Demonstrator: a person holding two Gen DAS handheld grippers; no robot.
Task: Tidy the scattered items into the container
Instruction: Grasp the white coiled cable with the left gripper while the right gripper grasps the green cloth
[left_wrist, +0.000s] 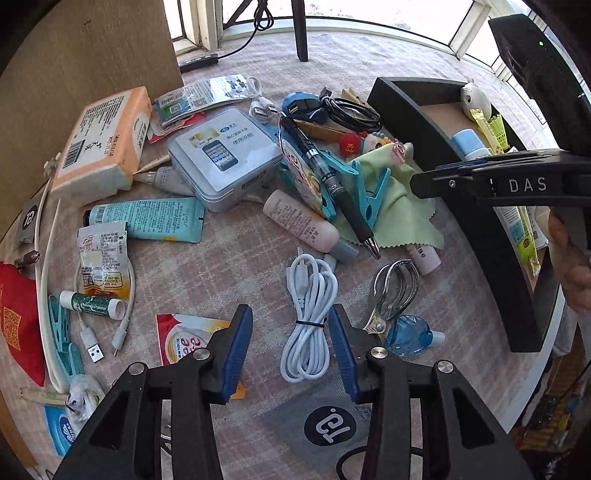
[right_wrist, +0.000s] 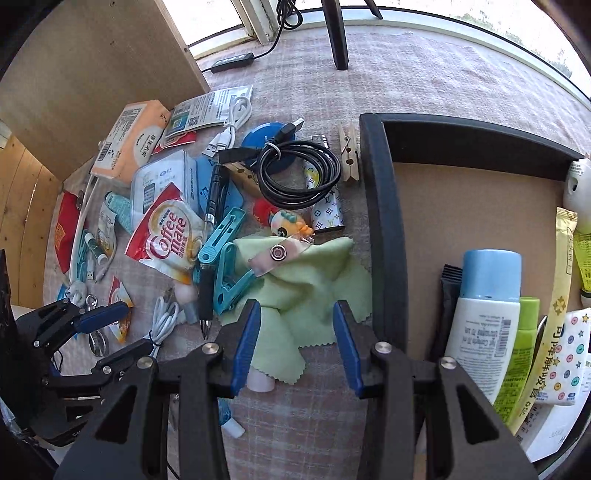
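Fingers of our left gripper stand apart astride the white cable on the table, not touching it; our right gripper gapes empty above the green cloth, beside the black container.

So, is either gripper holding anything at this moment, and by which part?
Nothing is held. The left gripper stands open around the bundled white cable without pressing it; the right gripper is open above the green cloth.
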